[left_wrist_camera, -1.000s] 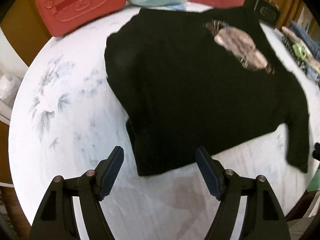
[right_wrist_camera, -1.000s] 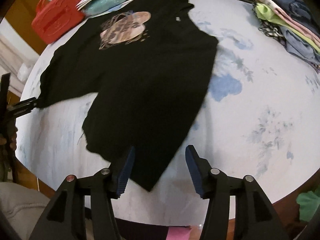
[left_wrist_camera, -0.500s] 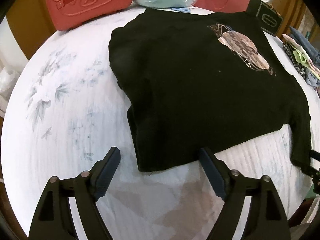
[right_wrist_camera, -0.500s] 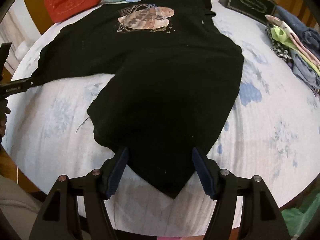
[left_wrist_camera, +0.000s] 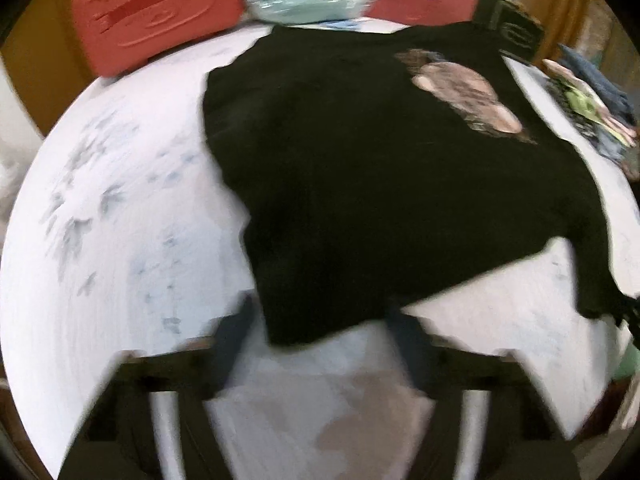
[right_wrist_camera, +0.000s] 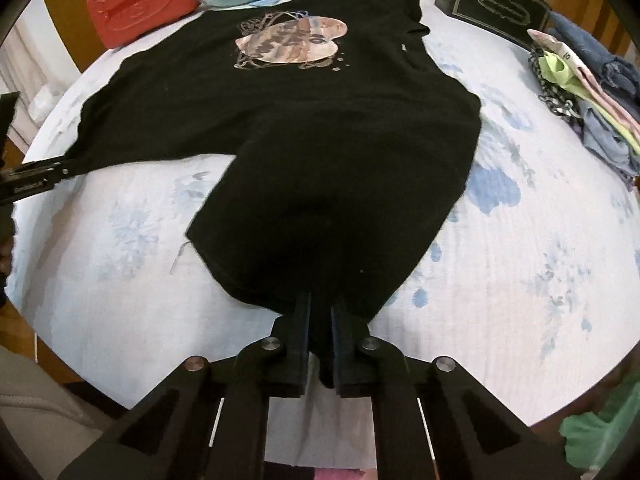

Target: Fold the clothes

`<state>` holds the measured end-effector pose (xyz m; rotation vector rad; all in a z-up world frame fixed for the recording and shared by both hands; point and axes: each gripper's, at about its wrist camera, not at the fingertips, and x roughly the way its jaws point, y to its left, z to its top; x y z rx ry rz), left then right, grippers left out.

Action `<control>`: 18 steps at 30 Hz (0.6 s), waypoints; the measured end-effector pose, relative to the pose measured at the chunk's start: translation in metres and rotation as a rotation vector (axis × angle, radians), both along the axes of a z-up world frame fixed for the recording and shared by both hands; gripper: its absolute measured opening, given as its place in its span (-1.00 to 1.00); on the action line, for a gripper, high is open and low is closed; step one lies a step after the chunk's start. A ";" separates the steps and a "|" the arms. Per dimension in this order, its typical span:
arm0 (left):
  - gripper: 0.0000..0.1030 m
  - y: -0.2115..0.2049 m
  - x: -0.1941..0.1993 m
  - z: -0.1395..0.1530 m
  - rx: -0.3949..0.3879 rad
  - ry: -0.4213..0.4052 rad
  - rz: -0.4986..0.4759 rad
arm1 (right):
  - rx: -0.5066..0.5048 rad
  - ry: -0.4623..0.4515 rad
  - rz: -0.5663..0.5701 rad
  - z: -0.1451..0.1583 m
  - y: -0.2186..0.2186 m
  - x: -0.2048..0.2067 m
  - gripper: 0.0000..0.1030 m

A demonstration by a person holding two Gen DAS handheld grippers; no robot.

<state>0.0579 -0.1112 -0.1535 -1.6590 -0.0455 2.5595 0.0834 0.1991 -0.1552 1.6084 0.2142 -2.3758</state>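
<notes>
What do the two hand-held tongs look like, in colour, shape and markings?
The right tongs are matte black plastic: two flat fingers with dark blue pads, hinged on angular link arms with round silver rivets and thin white lines. The left tongs are blurred but show the same black frame and dark pads; their side carries small white lettering, too small to read.

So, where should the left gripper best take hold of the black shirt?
The near corner of the black shirt, coming in low from the table edge: it lies flat and free, pointing between the open fingers of the left gripper.
</notes>
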 end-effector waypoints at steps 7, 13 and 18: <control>-0.72 -0.002 -0.007 0.031 0.033 -0.001 0.041 | -0.104 0.112 -0.020 0.065 0.025 -0.035 -0.88; -0.72 -0.008 -0.054 0.063 0.053 0.016 0.072 | -0.173 0.187 -0.038 0.110 0.042 -0.076 -0.88; -0.60 -0.022 -0.118 0.072 0.076 0.008 0.137 | -0.169 0.191 -0.053 0.112 0.044 -0.146 -0.87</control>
